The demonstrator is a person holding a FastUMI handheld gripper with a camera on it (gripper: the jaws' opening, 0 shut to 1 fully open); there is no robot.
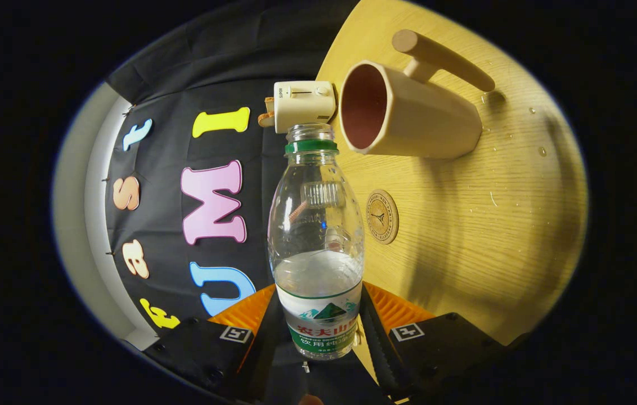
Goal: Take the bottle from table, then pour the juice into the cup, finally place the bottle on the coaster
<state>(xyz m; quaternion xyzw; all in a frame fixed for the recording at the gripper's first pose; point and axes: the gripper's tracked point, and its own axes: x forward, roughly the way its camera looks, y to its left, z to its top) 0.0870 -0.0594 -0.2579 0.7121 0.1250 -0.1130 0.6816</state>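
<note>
holding the bottle (316, 242) between its two fingers, the gripper (318, 337) is clamping the labelled lower body from both sides, so the tongs are closed on it. the whole view is rolled, with the table (493, 225) standing up on one side, which is suggesting that the bottle is being tipped over toward the cup (408, 109). the cap is off, the open neck is pointing just short of the cup's mouth, and clear liquid is sitting only in the lower part of the bottle, near the fingers. no stream is showing at the neck, so the pouring step is looking under way but not yet delivering. the next move is probably calling for more tilt, with the neck brought over the cup's rim before liquid is reaching it. the coaster (382, 216) is lying on the table just beside the bottle's shoulder, between the fingers and the cup, waiting for the last step. a pale boxy object (303, 105) is sitting beyond the neck, and droplets are dotting the wood past the cup.
</note>
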